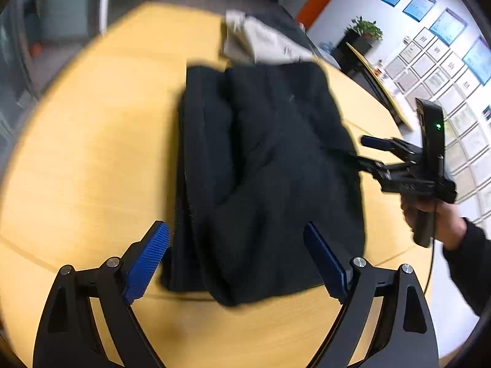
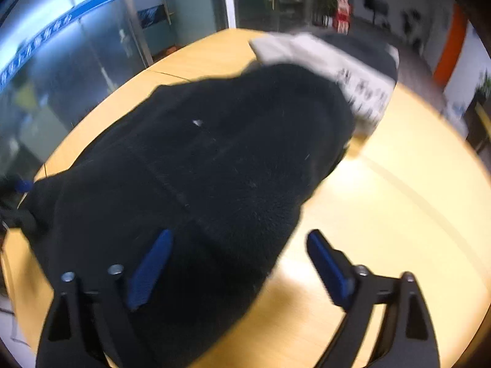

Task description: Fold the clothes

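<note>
A black fleece garment (image 1: pixel 267 168) lies folded in a thick bundle on the yellow wooden table (image 1: pixel 92 141). My left gripper (image 1: pixel 236 257) is open and empty, its blue pads on either side of the garment's near edge, above it. My right gripper (image 1: pixel 365 153) shows in the left wrist view at the garment's right edge, jaws apart. In the right wrist view the right gripper (image 2: pixel 237 263) is open and empty over the garment (image 2: pixel 199 178), its left pad above the cloth and its right pad above bare table (image 2: pixel 383 214).
A folded pale grey garment (image 1: pixel 264 43) lies on a dark one at the table's far side, just behind the black bundle; it also shows in the right wrist view (image 2: pixel 331 61). Glass walls and an office floor surround the table.
</note>
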Motion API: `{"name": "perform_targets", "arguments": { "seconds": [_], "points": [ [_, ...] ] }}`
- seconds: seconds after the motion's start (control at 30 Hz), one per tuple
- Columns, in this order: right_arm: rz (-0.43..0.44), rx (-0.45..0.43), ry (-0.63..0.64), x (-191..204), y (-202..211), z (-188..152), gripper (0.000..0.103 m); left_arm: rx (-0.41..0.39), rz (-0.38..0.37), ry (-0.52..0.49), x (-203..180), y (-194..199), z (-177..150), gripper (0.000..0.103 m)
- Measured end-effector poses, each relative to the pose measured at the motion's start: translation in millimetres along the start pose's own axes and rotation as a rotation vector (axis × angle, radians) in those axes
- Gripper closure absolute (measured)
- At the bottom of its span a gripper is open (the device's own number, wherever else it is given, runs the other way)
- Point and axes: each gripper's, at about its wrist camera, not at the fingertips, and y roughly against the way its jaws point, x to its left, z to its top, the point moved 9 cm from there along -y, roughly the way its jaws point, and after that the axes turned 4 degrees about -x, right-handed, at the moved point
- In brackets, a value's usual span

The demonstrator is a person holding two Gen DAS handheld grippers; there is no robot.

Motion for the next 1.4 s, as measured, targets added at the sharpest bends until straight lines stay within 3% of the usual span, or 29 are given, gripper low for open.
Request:
{"name": "perform_targets", "arguments": {
  "seconds": [0.03, 0.2, 0.37, 0.67, 1.07, 1.4],
  "points": [
    [-0.012, 0.002, 0.01, 2.7, 10.5, 0.6, 0.0, -0.03, 0.027, -0.007, -9.2, 19.0, 0.3, 0.01],
    [-0.071, 0.014, 0.06, 16.0, 63.3, 3.5, 0.0, -0.12, 0.132, 0.002, -48.6, 104.1, -10.1, 0.0],
    [-0.087, 0.029, 0.1, 38.3, 130.7, -13.2, 0.0, -0.109, 0.239, 0.001, -82.3, 150.0, -36.6, 0.0],
    [-0.117, 0.089, 0.106, 69.6, 170.5, -50.2, 0.0, -0.089, 0.335, 0.042, -124.0, 164.9, -66.8, 0.0],
    [-0.168, 0.082, 0.158, 98.7, 208.2, -65.8, 0.0, -0.093, 0.332, -0.047, -151.3, 182.5, -65.9, 0.0],
    [-0.192, 0.099, 0.129, 93.4, 196.1, -68.0, 0.0, -0.058, 0.339, -0.087, -139.7, 164.8, -64.5, 0.0]
  ]
}}
